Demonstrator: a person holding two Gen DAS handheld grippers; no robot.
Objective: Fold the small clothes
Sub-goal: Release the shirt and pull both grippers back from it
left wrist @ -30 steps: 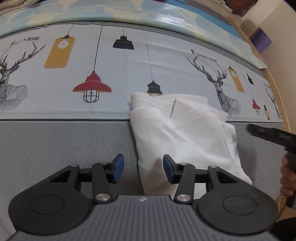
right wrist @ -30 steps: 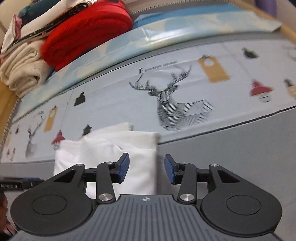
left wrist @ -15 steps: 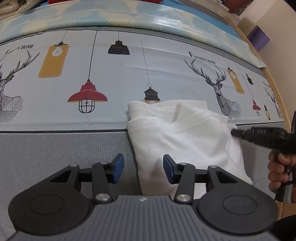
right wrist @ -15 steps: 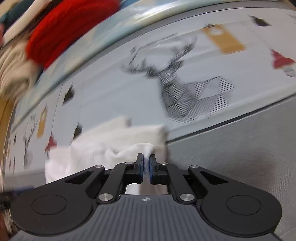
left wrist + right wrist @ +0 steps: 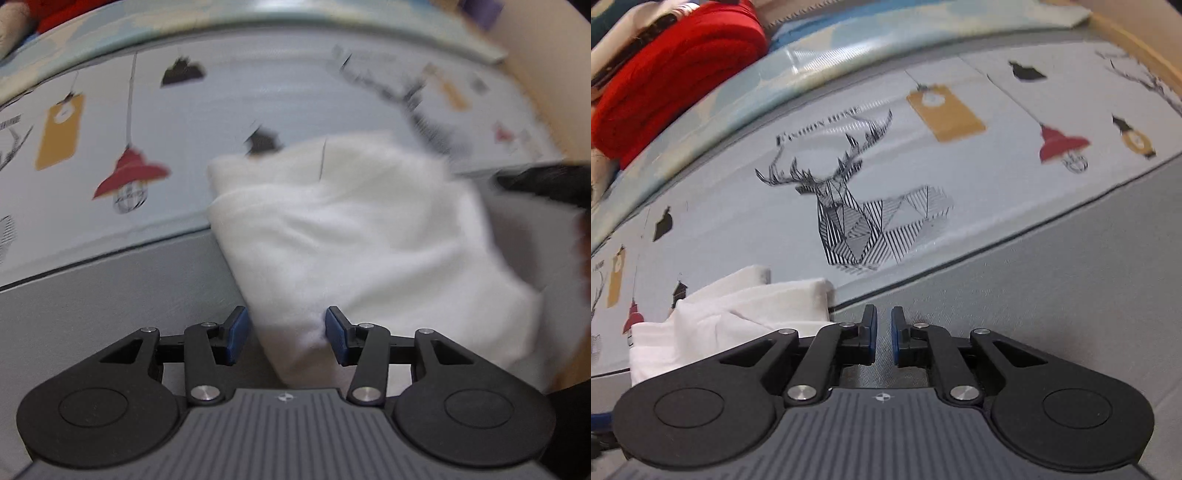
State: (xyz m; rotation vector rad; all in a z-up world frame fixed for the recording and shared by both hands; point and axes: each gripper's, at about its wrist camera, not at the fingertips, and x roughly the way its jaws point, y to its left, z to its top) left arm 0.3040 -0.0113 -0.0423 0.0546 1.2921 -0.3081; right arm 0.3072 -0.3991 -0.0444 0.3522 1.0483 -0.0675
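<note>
Grey fabric surface [image 5: 1052, 280] fills the near ground in both wrist views, bordered on the far side by a pale printed cloth [image 5: 960, 177] showing a deer head, hanging lamps and tags. A red folded textile [image 5: 676, 85] lies in the stack at the far left of the right wrist view. The folded white garment [image 5: 362, 236] rests across the boundary between the grey surface and the printed cloth. The left gripper [image 5: 282, 334] stands roughly half open, its jaws astride the garment's near left corner; the right blue pad is at the cloth's edge, the left pad clear of it, so no grip is made. The left wrist view is blurred by motion. The right gripper [image 5: 883, 334] is almost closed, a narrow slit remaining after the jaws closed and then eased apart slightly; nothing sits between them, and the garment [image 5: 738, 314] lies just to their left over bare grey surface.
</note>
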